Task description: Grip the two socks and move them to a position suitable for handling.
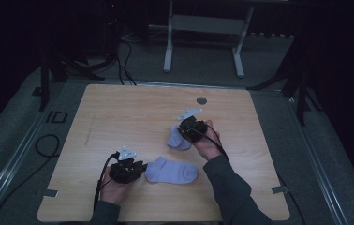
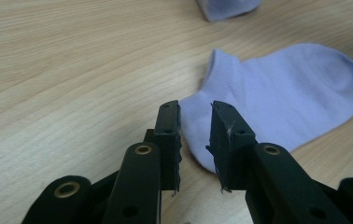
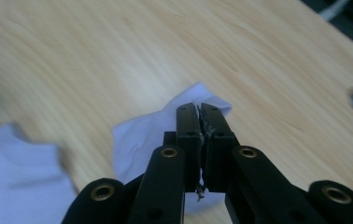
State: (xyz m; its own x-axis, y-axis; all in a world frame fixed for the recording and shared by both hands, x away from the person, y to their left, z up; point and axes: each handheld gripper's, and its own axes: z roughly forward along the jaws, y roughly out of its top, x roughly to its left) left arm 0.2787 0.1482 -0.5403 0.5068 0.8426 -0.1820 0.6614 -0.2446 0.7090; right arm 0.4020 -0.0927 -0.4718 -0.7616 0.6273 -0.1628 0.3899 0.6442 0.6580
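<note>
While L gripper [image 2: 195,112] sits w/ jaws apart at near sock [image 2: 282,93] cuff, R gripper [image 3: 199,112] is clamped on far sock [image 3: 151,135], light-wood table [image 1: 119,112].

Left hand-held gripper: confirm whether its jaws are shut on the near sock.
No, the left hand-held gripper has its jaws apart, the near sock lying beyond them.

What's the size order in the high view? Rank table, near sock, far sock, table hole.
1. table
2. near sock
3. far sock, partly covered by the right claw, so less sure
4. table hole
</note>
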